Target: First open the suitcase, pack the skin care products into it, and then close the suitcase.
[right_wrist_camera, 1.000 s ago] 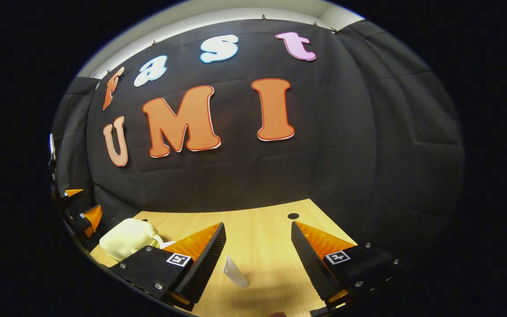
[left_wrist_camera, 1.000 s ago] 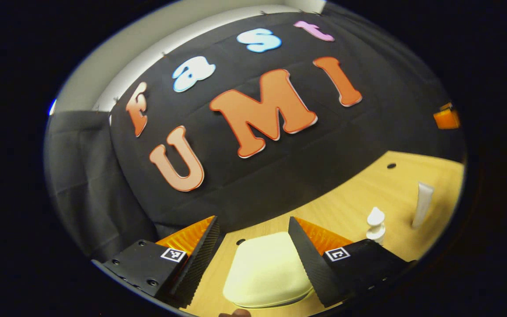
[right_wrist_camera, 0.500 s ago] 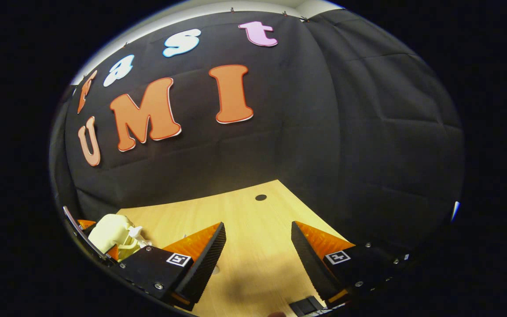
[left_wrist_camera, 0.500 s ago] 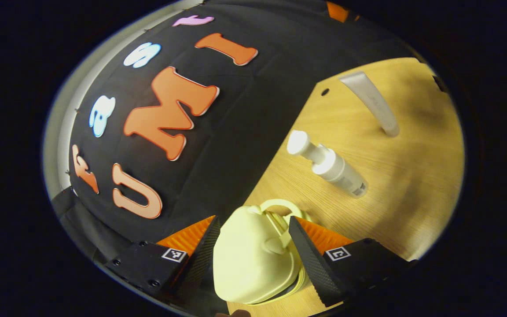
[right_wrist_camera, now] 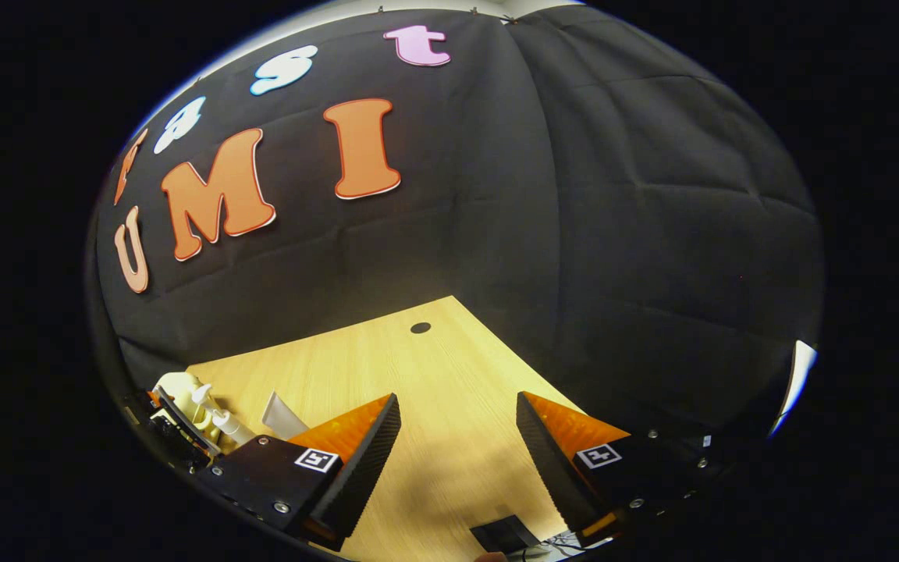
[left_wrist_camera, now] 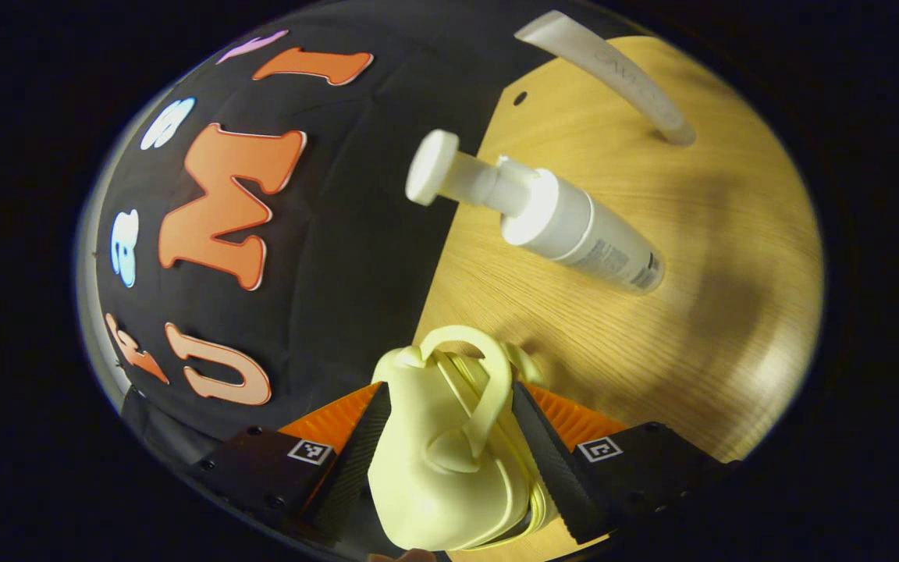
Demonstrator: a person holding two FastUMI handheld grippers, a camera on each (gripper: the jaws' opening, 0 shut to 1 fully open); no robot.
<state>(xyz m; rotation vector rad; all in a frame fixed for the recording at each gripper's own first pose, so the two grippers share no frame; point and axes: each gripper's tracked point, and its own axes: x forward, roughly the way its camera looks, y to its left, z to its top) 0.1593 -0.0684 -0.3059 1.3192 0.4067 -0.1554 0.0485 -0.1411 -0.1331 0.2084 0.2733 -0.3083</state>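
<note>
Left gripper view: the left gripper [left_wrist_camera: 449,453] sits at the bottom of the picture with its two fingers clamped on the sides of a small pale-yellow hard-shell suitcase [left_wrist_camera: 438,476].
Suitcase: held between the fingers, one pressing on each side; its curved carry handle [left_wrist_camera: 481,390] points away from the camera; the seam between its two halves looks closed. Whether it rests on the table or is lifted clear cannot be told.
Table: a light wooden tabletop [left_wrist_camera: 715,257] runs up the right half of the left gripper view, tilted steeply because the camera is rolled.
Pump bottle: a white plastic pump bottle with a round flat cap [left_wrist_camera: 551,222] stands on the wood beyond the suitcase, well apart from it.
Tube: a white squeeze tube [left_wrist_camera: 613,70] stands near the far edge of the table, past the bottle and apart from it.
Right gripper view: the right gripper [right_wrist_camera: 457,460] hovers over bare wood [right_wrist_camera: 418,375] with its fingers spread wide and nothing between them.
Far-left edge, right gripper view: the pale-yellow suitcase [right_wrist_camera: 176,384], the pump bottle [right_wrist_camera: 223,421] and the white tube [right_wrist_camera: 282,414] appear small and close together; a part of the other gripper seems to sit there too, too small to make out.
Bottom edge, right gripper view: a small dark flat object [right_wrist_camera: 506,535] lies on the table; what it is cannot be told.
</note>
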